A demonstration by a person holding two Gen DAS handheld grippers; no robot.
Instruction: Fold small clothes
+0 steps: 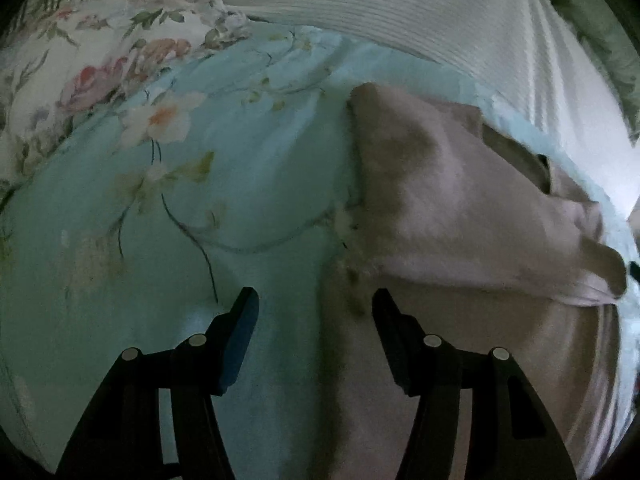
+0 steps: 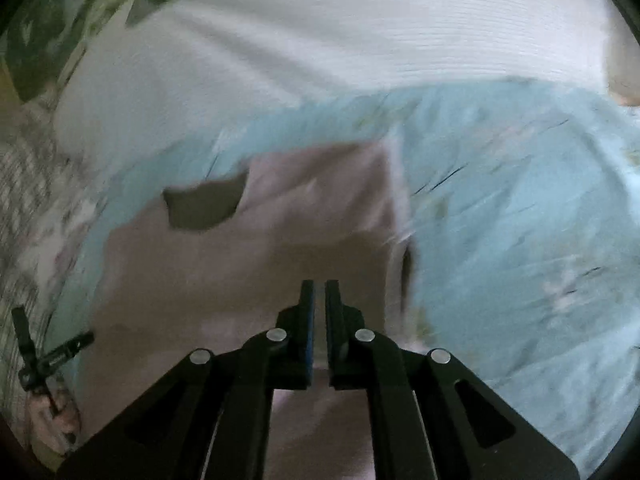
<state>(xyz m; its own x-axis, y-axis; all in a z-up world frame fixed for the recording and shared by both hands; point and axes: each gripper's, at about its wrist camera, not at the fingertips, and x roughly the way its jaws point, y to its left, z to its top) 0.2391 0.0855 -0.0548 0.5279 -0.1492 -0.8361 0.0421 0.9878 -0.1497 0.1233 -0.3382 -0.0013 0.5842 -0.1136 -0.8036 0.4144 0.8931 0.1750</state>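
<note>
Pink garment [image 1: 460,216]: partly folded on blue floral sheet [image 1: 248,184], flap doubled over
Left gripper [image 1: 316,300]: released, straddling garment's edge
Right gripper [image 2: 320,292]: clenched, nothing visibly pinched
Left: further folds, flattening

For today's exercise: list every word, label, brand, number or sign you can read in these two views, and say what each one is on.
None: no readable text in either view.
The pale pink fabric garment, the light blue floral bedspread and the white ribbed cloth carry patterns or texture only.
</note>
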